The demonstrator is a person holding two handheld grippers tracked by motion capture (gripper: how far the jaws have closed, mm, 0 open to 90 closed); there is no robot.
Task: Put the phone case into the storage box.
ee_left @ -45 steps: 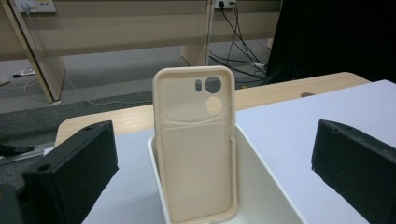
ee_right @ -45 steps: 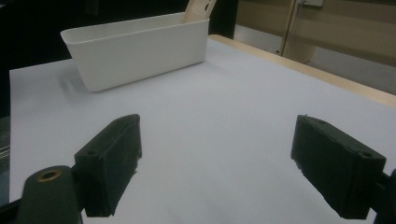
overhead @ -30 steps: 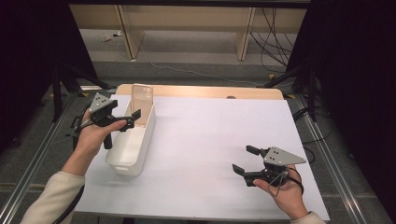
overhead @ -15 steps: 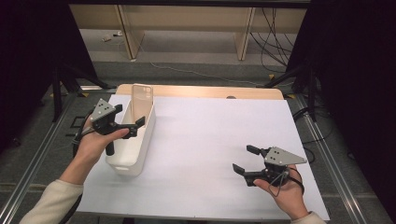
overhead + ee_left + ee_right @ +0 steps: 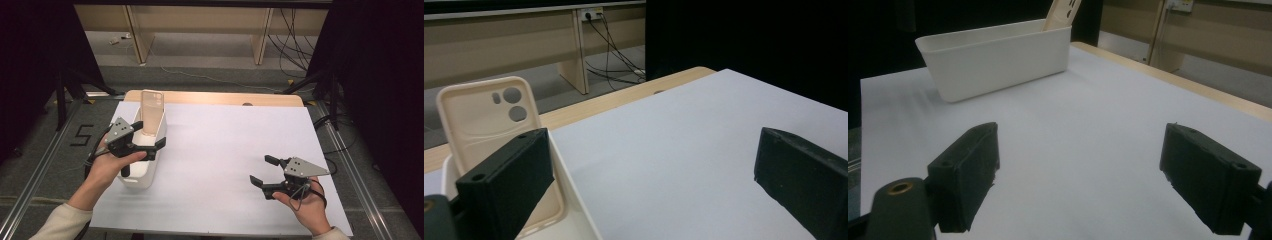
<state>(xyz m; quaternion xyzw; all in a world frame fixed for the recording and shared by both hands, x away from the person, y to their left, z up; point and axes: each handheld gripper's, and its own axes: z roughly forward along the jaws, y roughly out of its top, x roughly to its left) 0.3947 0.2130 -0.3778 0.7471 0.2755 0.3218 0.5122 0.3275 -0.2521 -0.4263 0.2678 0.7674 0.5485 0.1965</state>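
Drawing my left gripper (image 5: 150, 145) back toward me is the change: a second ago it sat higher along the white bin (image 5: 150, 131), by the phone case (image 5: 152, 111), and now it hangs over the bin's near half, jaws released and gripping nothing. My right gripper (image 5: 263, 171) has not stirred, parked at about 4 o'clock on the worktop (image 5: 225, 145), jaws likewise spread and empty. I read that as the case already placed and the left hand clearing off, so the job looks close to finished.

Largest first: the room is dark at both sides, with pale wooden furniture legs and loose cables on a grey floor at 12 o'clock. The worktop is a white sheet over a wooden top whose far edge shows bare. The bin stands at 9 o'clock, long side running away from me. The case leans upright at the bin's far end, camera cutouts (image 5: 511, 100) uppermost, its top rising above the rim.
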